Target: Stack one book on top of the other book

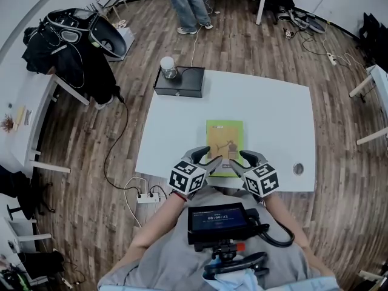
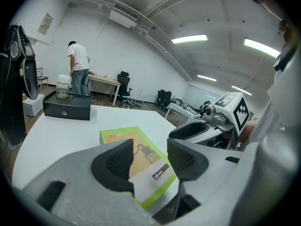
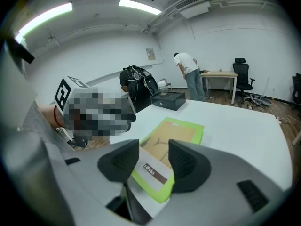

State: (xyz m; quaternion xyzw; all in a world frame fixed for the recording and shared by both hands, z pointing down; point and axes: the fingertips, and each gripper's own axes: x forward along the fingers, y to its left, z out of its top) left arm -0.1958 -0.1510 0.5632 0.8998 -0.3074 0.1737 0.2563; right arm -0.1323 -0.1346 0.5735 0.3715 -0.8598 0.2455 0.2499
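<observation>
Desk (image 1: 273, 114) carries a thin, stiff green book (image 1: 224, 135), probably light, edge-grab best; left gripper (image 2: 150, 154) and right gripper (image 3: 154, 157) jaws apart, empty.

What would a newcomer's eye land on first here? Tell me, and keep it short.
The green book stands out first, lying on the white table near its front edge. The left gripper and right gripper are over its near end, both with jaws open and empty. Next come the black box at the table's far left corner with a jar on top, and a person standing on the wooden floor beyond.
</observation>
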